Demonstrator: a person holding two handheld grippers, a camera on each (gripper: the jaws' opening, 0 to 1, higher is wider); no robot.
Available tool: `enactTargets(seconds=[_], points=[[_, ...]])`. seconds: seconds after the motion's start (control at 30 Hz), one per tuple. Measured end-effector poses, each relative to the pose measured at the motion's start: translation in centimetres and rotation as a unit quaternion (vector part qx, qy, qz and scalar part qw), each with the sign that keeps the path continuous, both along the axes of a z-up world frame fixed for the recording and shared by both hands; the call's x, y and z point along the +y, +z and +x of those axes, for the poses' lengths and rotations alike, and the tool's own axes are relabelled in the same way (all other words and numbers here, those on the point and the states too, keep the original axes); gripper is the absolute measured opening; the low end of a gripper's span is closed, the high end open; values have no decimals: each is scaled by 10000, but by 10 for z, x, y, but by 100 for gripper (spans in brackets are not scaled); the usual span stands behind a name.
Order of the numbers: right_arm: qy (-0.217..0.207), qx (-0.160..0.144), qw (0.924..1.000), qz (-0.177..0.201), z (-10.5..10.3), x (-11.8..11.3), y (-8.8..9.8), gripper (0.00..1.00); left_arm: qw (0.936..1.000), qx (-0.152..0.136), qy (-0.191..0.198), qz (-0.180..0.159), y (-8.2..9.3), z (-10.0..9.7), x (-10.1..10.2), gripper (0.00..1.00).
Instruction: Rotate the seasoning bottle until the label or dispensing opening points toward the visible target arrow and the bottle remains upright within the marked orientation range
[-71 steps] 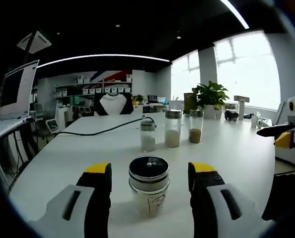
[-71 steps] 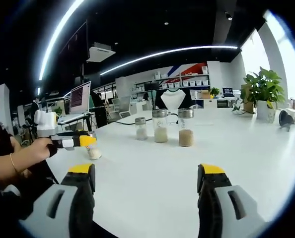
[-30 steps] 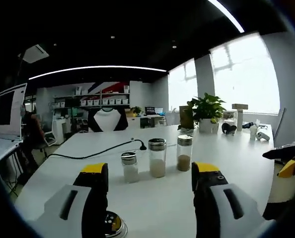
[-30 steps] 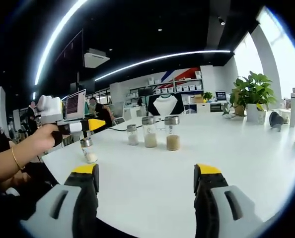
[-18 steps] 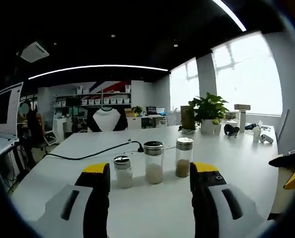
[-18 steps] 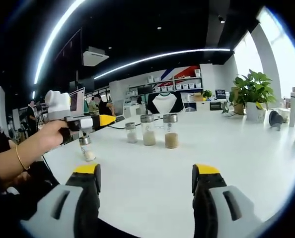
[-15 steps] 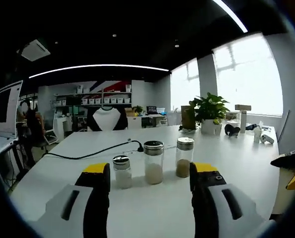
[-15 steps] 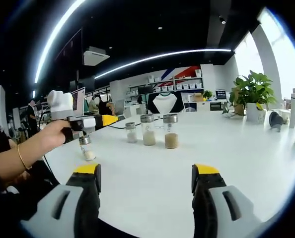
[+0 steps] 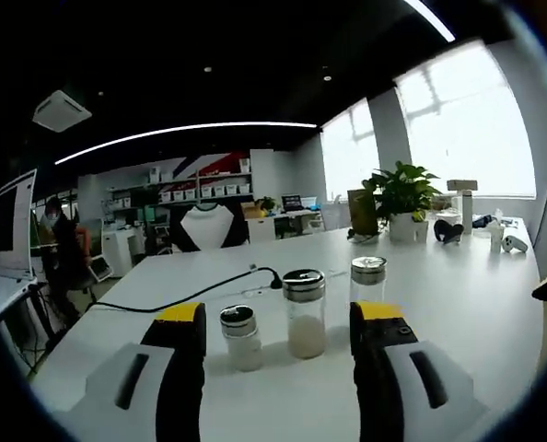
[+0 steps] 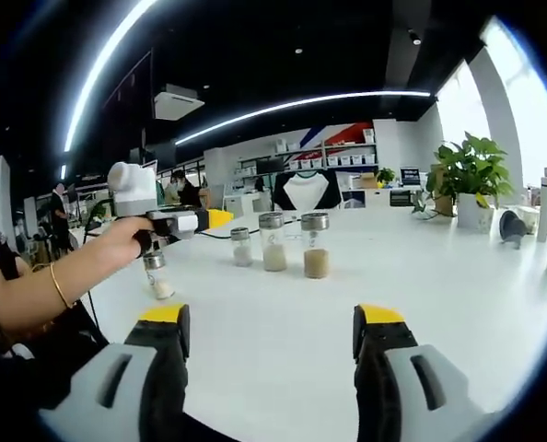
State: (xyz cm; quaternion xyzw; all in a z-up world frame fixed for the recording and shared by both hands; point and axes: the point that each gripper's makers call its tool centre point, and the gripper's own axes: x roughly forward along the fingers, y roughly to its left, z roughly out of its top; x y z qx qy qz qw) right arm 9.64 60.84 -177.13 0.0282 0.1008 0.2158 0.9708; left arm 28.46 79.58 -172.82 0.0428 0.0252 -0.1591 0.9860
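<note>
Two grippers, and both of yours stand spread with nothing between their jaws. In the right gripper view your left gripper [image 10: 215,218] hangs above the white table [image 10: 421,276], held in your hand [image 10: 126,241], and the seasoning bottle [image 10: 158,275] stands upright on the table just below and behind it, apart from the jaws; you cannot tell from here which way its label or opening faces. Near it, further along the table, three more jars stand in a row: a small jar [image 10: 242,247], a middle jar [image 10: 273,241] and a jar of brown seasoning [image 10: 315,245]. Your right gripper [image 10: 270,324] is low in the foreground, well apart from the seasoning bottle. In the left gripper view your left gripper [image 9: 275,319] looks at that same row, with a black cable [image 9: 177,299] trailing across the table behind and a potted plant [image 9: 401,195] far off by the windows.
</note>
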Motion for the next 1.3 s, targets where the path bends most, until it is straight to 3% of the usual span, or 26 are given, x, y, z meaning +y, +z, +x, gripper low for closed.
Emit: enactTargets(seconds=[0.07,0.2,0.37,0.7,1.17,1.3], points=[[-2,-7,10000,-3,2,-1,1,72,9997,-196,69,-110,4,6,-1,67],[51,0,10000,-10,6,0,0,72,9997,-205,-30,90,-1,10,-6,67],[63,38,10000,-27,9,-1,-3,72,9996,-20,290,-13,-14,21,7,64],[59,78,9999,-92,20,-5,-6,71,9993,40,349,-118,-29,48,11,59],[91,186,9997,-145,33,-8,-13,70,9978,361,496,-241,-59,84,20,54],[70,198,9997,-147,35,-10,-14,70,9977,277,604,118,-59,93,22,52]])
